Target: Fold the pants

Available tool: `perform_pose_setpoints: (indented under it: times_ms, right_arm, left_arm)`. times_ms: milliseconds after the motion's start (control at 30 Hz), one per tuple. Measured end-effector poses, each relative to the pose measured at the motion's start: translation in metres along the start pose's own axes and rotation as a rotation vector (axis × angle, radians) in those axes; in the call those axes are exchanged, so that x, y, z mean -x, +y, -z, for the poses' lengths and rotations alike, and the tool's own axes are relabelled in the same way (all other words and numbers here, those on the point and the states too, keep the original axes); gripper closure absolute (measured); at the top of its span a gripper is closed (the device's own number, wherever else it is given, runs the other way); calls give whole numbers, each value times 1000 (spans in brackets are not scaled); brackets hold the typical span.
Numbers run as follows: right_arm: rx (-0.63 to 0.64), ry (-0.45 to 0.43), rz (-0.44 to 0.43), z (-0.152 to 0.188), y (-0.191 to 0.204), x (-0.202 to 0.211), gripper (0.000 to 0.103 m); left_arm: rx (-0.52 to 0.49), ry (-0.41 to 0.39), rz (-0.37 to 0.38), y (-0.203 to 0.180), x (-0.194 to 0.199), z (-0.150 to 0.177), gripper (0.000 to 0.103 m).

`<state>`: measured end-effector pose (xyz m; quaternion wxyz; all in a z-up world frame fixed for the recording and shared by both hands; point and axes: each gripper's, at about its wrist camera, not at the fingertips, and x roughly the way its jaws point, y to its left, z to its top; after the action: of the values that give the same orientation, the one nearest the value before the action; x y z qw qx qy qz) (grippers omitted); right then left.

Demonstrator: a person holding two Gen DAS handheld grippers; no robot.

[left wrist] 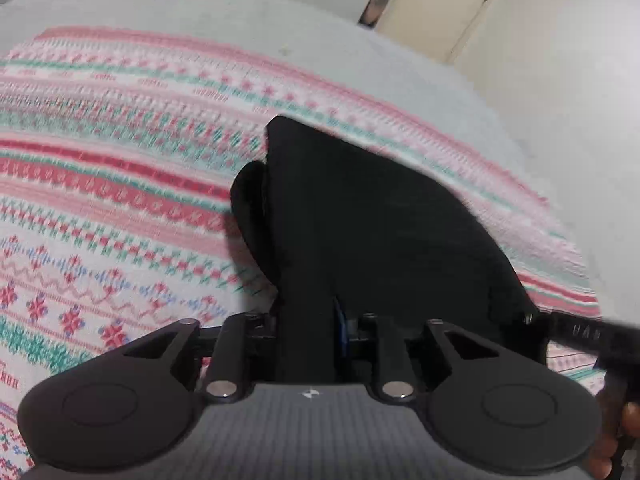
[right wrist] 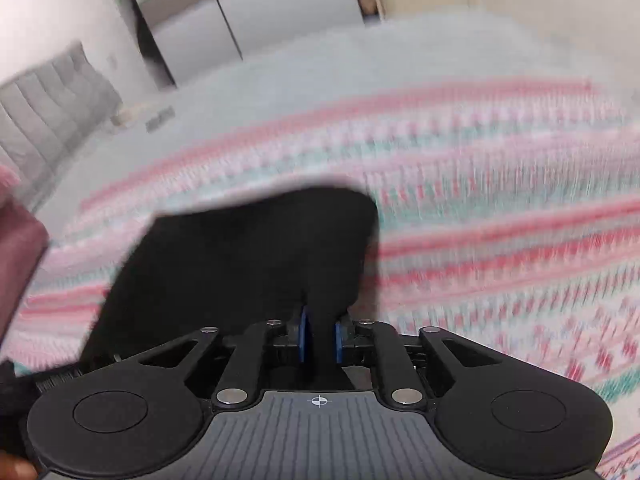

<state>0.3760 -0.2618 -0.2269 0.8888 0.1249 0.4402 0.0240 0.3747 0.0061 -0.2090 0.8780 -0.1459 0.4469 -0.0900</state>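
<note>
Currently the left gripper [left wrist: 308, 332] clamps black pants [left wrist: 360, 220] between its pads. The right gripper [right wrist: 320, 338] clamps the same pants [right wrist: 248, 256] likewise. From each gripper the fabric runs forward, lifted over a patterned blanket [left wrist: 100, 208] on the bed [left wrist: 240, 24]. Both hands hold one edge side by side; neither appears nearer.

pants [left wrist: 360, 216] | black, bunched | lifted edge pinched | over patterned blanket [left wrist: 120, 184]
</note>
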Motion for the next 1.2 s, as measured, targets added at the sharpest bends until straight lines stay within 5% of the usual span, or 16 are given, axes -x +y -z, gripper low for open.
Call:
perform_pose_setpoints:
  times_ms: [200, 800, 900, 1100, 1200]
  right_arm:
    - [77, -7, 73, 4, 11, 8, 55]
    - [244, -203, 51, 39, 74, 92, 41]
    - [233, -225, 60, 58, 78, 106, 41]
    - [193, -208, 53, 121, 81, 133, 41]
    - [153, -183, 22, 148, 78, 145, 32]
  left_arm:
    - [50, 12, 23, 18, 2, -2, 39]
    - [-168, -190, -252, -37, 101, 31, 9]
    - [-197, -221, -300, -41, 116, 54, 0]
    - [-156, -206, -319, -32, 148, 113, 0]
    - [-163, -241, -316, -32, 162, 132, 0]
